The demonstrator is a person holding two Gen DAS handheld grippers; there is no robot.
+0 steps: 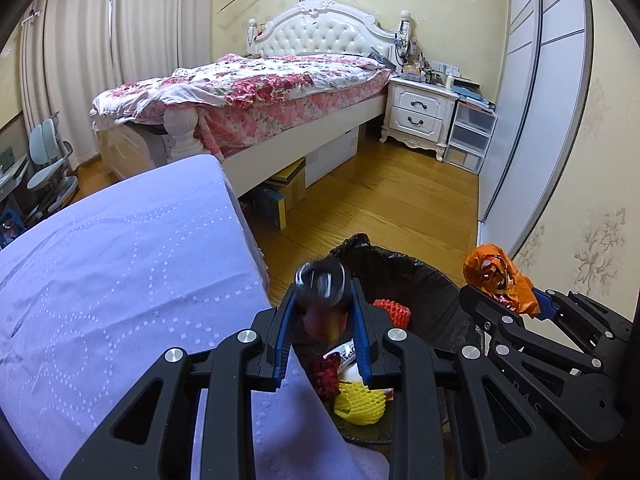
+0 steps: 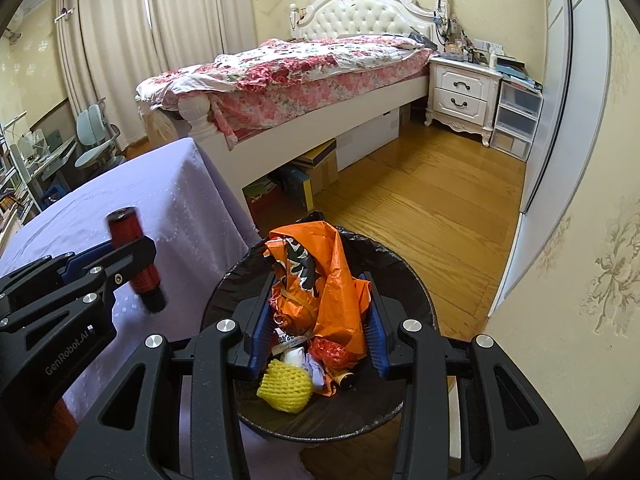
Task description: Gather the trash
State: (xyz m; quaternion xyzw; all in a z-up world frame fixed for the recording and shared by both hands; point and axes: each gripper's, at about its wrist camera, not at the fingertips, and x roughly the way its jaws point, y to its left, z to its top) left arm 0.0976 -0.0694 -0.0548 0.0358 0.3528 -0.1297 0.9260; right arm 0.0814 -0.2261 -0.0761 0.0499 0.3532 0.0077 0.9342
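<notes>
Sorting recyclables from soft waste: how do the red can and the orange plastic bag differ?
The red can is a rigid cylinder; the orange plastic bag is soft and crumpled. The can is in the left gripper, by the lavender-covered table; the bag is in the right gripper, above the black-lined trash bin. Both are gripped, not yet dropped.

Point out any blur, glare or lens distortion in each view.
Left wrist view: the dark cylindrical can in the left hand-held gripper is motion-smeared, with glare streaks on its end; the wardrobe edge bows from fisheye. Right wrist view: the same can looks slightly soft, the crumpled orange plastic bag in the right hand-held gripper is sharp; dark vignette corners.
</notes>
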